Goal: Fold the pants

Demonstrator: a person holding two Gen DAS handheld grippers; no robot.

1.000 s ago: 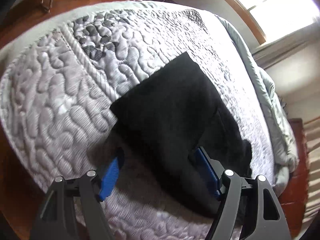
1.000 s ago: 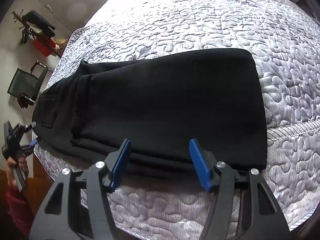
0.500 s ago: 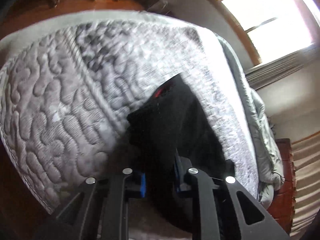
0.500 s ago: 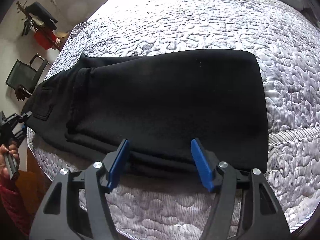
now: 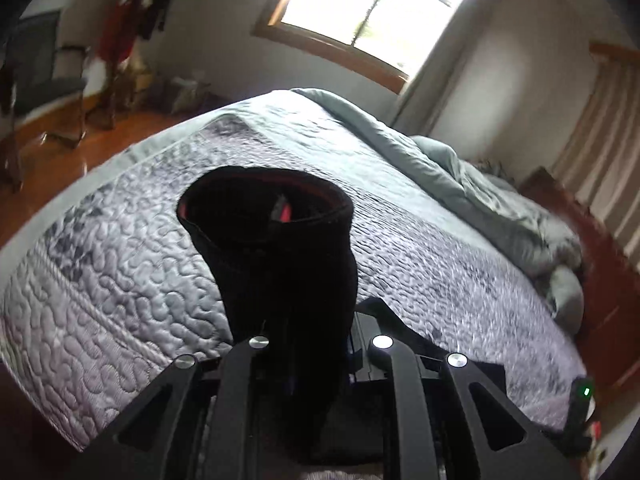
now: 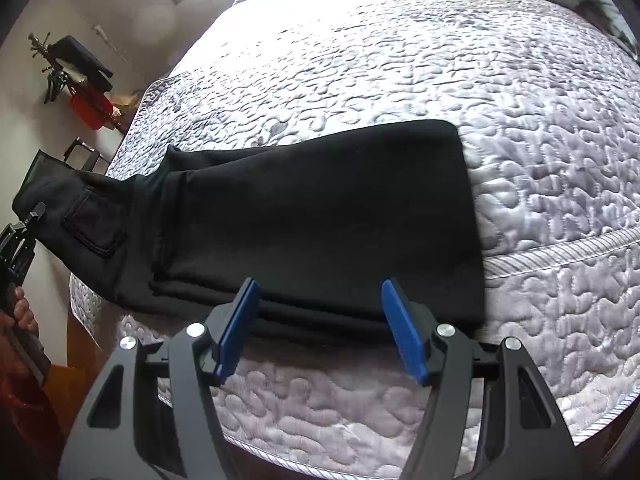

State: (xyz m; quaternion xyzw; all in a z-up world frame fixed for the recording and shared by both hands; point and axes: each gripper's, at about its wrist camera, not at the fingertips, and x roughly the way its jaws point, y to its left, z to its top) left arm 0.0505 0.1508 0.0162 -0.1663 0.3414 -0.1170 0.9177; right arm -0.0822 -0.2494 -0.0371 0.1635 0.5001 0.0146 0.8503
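Note:
Black pants [image 6: 316, 216] lie folded lengthwise across a grey quilted bed [image 6: 520, 120]. Their legs lie flat at the right. The waist end with a back pocket [image 6: 94, 228] is lifted off the bed at the left. My left gripper [image 5: 316, 360] is shut on the waist end of the pants [image 5: 280, 256], which stands up in front of its camera with the waistband open. The left gripper also shows at the left edge of the right wrist view [image 6: 18, 240]. My right gripper [image 6: 320, 320] is open and empty, just in front of the near edge of the pant legs.
A rumpled grey duvet [image 5: 500, 208] lies along the far side of the bed. A window [image 5: 376, 4], a chair [image 5: 44, 80] and a wooden floor [image 5: 60, 144] lie beyond the bed. A stand with red and black things [image 6: 80, 80] is by the wall.
My left gripper has shut on the waist end of the pants and lifted it off the bed, tilting upward. My right gripper has stayed open at the near edge of the legs.

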